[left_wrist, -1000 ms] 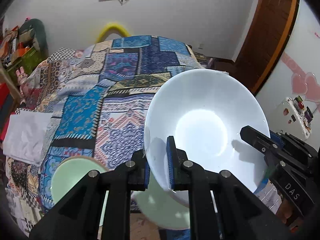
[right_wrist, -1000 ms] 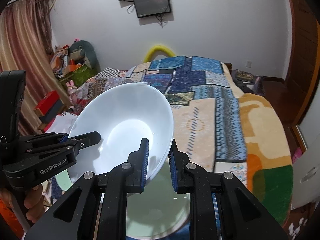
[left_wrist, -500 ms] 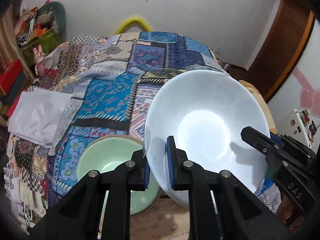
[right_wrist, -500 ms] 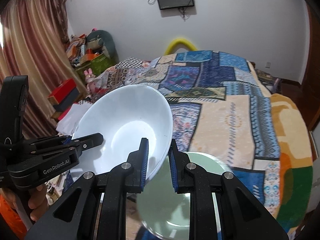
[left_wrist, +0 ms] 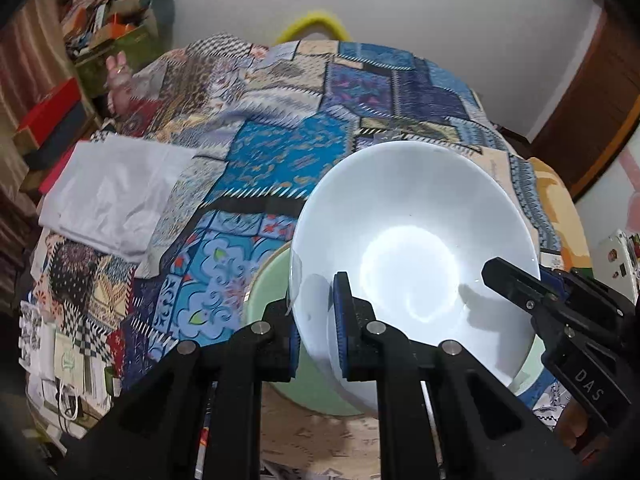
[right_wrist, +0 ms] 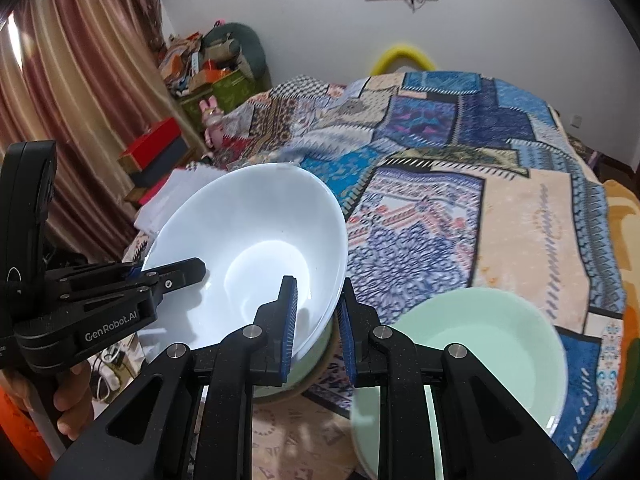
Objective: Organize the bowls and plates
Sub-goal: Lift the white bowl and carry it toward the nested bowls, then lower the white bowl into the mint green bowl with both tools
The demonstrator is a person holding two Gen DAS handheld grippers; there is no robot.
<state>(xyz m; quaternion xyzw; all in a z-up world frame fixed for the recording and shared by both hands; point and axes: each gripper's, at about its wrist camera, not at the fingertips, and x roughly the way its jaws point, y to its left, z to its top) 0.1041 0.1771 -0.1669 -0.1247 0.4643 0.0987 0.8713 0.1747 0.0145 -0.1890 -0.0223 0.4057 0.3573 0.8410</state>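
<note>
A big white bowl (left_wrist: 412,248) hangs tilted in the air, gripped on two opposite sides of its rim. My left gripper (left_wrist: 316,308) is shut on the near-left rim. My right gripper (right_wrist: 318,292) is shut on the white bowl's (right_wrist: 248,248) right rim. One of the right gripper's fingers (left_wrist: 516,286) lies inside the bowl at the right. A pale green bowl (left_wrist: 266,300) sits right beneath the white one, mostly hidden. A second pale green bowl (right_wrist: 480,340) stands to the right of it, empty.
A bed with a patchwork quilt (left_wrist: 280,152) fills the background. A folded white cloth (left_wrist: 112,192) lies at its left side. Boxes and clutter (right_wrist: 208,76) line the curtain wall. A hand (right_wrist: 74,404) holds the left gripper's handle. A tan patterned surface (right_wrist: 296,440) bears the bowls.
Both grippers have carried the white bowl left and lower, until it hangs over one green bowl. The second green bowl has slid to the right in the right wrist view.
</note>
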